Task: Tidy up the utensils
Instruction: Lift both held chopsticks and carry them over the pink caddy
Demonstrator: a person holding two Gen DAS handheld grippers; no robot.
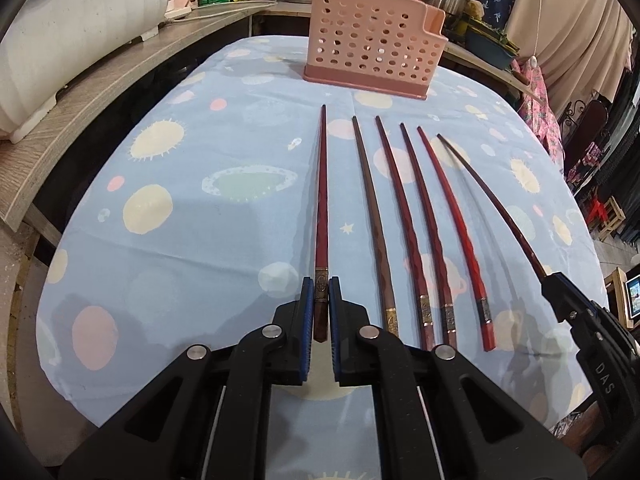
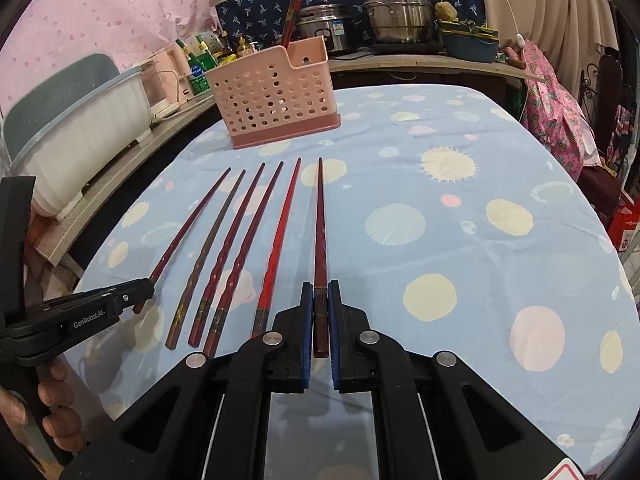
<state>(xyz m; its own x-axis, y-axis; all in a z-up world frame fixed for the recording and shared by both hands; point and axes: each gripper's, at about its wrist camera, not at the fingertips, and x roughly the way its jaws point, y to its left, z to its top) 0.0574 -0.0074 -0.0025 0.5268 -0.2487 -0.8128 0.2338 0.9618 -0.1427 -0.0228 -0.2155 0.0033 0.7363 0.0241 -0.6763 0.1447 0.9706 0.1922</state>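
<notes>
Each gripper, left gripper (image 1: pixel 321 304) and right gripper (image 2: pixel 320 312), clamps one slim lacquered chopstick at the row's outer edges, with bare patterned tablecloth (image 2: pixel 460 240) lower right.

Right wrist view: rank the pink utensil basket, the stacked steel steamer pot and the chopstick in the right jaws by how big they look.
1. Pink utensil basket, clearly largest.
2. Chopstick in the right jaws, longest but thin, and nearest the camera, which flatters it.
3. Stacked steel steamer pot; it is farthest away, so true size stays unsure.

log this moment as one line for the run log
left gripper: shut on leftmost chopstick | right gripper: shut on rightmost chopstick | four chopsticks between, on tablecloth | pink holder: beyond
</notes>
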